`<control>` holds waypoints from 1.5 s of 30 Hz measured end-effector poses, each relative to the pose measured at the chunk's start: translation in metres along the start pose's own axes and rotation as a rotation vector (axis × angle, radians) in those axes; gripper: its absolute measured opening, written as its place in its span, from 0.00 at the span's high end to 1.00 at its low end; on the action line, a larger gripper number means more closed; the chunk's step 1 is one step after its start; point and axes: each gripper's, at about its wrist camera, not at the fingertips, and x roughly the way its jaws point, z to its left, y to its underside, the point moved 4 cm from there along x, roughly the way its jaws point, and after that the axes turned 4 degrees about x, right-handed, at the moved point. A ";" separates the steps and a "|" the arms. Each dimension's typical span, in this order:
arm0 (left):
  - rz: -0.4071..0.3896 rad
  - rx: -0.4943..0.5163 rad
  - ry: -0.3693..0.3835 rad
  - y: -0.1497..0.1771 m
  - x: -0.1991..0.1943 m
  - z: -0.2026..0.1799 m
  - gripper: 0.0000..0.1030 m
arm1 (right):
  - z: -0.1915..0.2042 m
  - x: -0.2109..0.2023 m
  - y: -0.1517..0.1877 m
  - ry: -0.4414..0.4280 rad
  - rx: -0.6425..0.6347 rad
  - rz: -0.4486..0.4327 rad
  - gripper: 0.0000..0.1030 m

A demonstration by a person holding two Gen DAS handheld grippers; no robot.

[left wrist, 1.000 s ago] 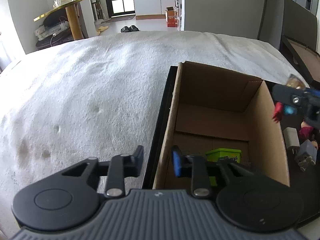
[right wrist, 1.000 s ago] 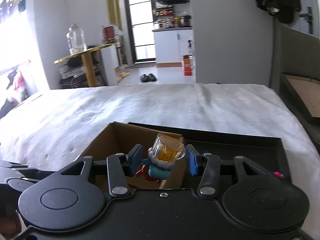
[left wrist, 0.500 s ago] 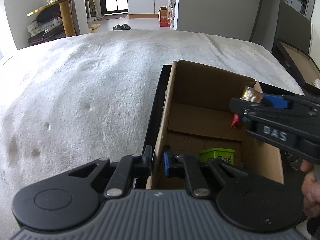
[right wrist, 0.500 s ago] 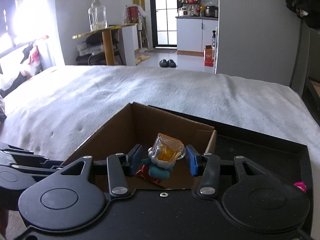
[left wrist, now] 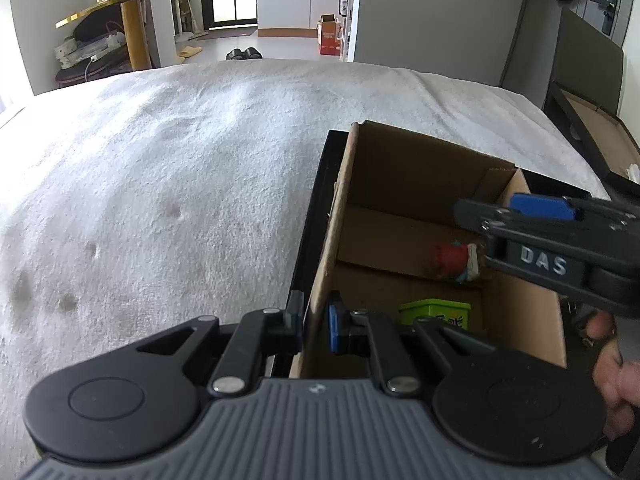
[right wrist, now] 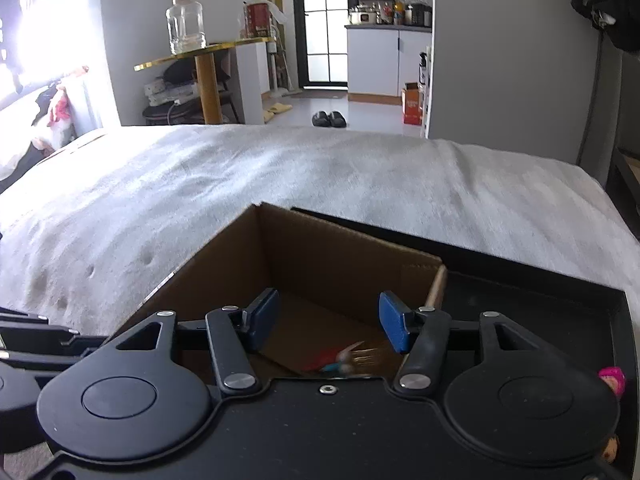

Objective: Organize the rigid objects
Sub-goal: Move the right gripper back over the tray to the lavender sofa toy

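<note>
Cardboard box [left wrist: 404, 184], open at the top, occupying the centre-right of the left wrist view and the lower centre of the right wrist view [right wrist: 320, 256]; it stands on a black tray [left wrist: 316, 196] laid over a white textured cover [left wrist: 180, 168]. Left gripper [left wrist: 314, 324], bottom centre of its own frame: the two blue-padded fingers are closed against the near left wall of the box, one finger outside and one inside, pinching the cardboard edge. Right gripper [right wrist: 326, 322], bottom centre of its own frame and entering the left wrist view from the right edge [left wrist: 520, 216]: jaws spread wide apart with nothing between them, poised over the box opening. Small toy figure [left wrist: 456, 262], red with white and teal parts, seen blurred inside the box in the right-centre of the left wrist view, and as a blurred red-and-orange streak [right wrist: 344, 360] near the box floor just below the open fingers in the right wrist view; whether it rests on the floor cannot be told. Green container [left wrist: 436, 312] lies in the near part of the box interior. A pink object [right wrist: 612, 378] sits on the tray at the right edge of the right wrist view.
</note>
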 end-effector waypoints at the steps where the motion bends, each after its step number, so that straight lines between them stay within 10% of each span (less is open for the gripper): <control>1: 0.000 -0.002 -0.003 0.000 0.000 0.000 0.89 | -0.001 -0.002 0.001 -0.001 0.005 0.002 0.46; 16: -0.002 0.024 -0.068 -0.006 -0.009 -0.013 0.88 | -0.034 -0.040 0.004 -0.001 0.125 -0.014 0.45; 30: -0.004 0.087 -0.149 -0.014 -0.014 -0.029 0.35 | -0.079 -0.058 0.029 0.052 0.216 0.000 0.38; 45: 0.006 0.157 -0.192 -0.016 -0.011 -0.050 0.26 | -0.128 -0.061 0.060 0.123 0.292 0.043 0.38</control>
